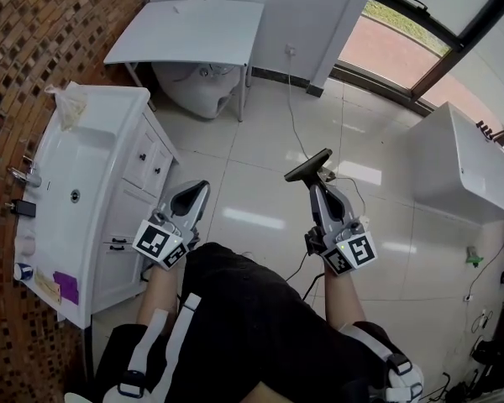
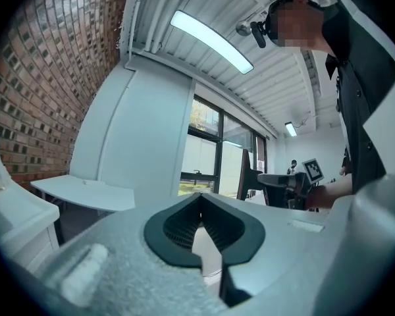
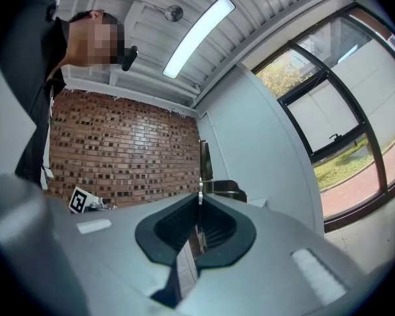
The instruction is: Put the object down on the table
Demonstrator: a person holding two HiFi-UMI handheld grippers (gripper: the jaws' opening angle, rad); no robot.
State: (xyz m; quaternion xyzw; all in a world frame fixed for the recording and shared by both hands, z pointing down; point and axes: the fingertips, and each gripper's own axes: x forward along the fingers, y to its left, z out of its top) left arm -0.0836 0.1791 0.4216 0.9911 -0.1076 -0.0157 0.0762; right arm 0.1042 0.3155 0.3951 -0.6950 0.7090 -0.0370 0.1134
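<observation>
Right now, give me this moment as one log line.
left gripper shut, empty | right gripper shut, empty | both above tiled floor | white table ahead

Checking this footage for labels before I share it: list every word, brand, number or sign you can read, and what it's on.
No words, numbers or brand names can be read in any view.
Left marker cube, right marker cube: black-and-white square patterns only, no letters.
Purple item on the washbasin counter: too small to read.
</observation>
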